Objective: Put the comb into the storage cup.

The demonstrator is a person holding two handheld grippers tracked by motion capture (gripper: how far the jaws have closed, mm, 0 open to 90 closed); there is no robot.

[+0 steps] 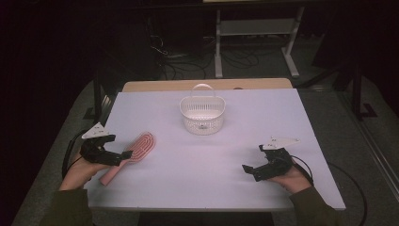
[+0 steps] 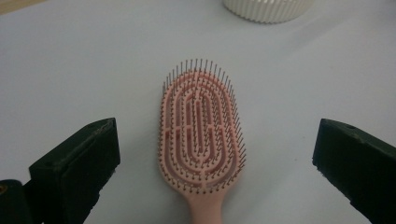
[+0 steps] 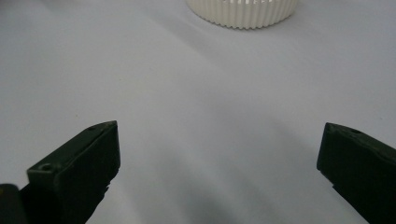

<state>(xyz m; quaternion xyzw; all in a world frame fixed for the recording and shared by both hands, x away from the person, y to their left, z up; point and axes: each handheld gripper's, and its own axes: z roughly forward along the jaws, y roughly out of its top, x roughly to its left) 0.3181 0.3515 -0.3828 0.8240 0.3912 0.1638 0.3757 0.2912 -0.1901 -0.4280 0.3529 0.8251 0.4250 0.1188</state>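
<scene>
Scene: a person seated at the near edge of a white table [image 1: 207, 188] holds a black two-jaw gripper in each hand
Brush: a pink plastic paddle hairbrush [image 1: 136, 151] with dark bristles lies flat on the left near part of the table, bristles up, head pointing far-right toward the basket, handle running back toward the near-left edge
Basket: a white slotted plastic basket [image 1: 202, 114] with a loop handle stands upright at the middle of the far half, well apart from the brush; one small dark speck shows on its floor, too small to tell what
Left gripper [image 2: 210, 158]: jaws spread wide, one on each side of the brush head, low over where the handle begins; nothing is gripped
Right gripper [image 3: 219, 158]: jaws wide apart and holding nothing, over bare table on the right near side, aimed toward the basket
Progress: by the look of it, barely begun; the brush is neither grasped nor lifted
Left to do: likely close on the brush, carry it to the basket, set it inside
</scene>
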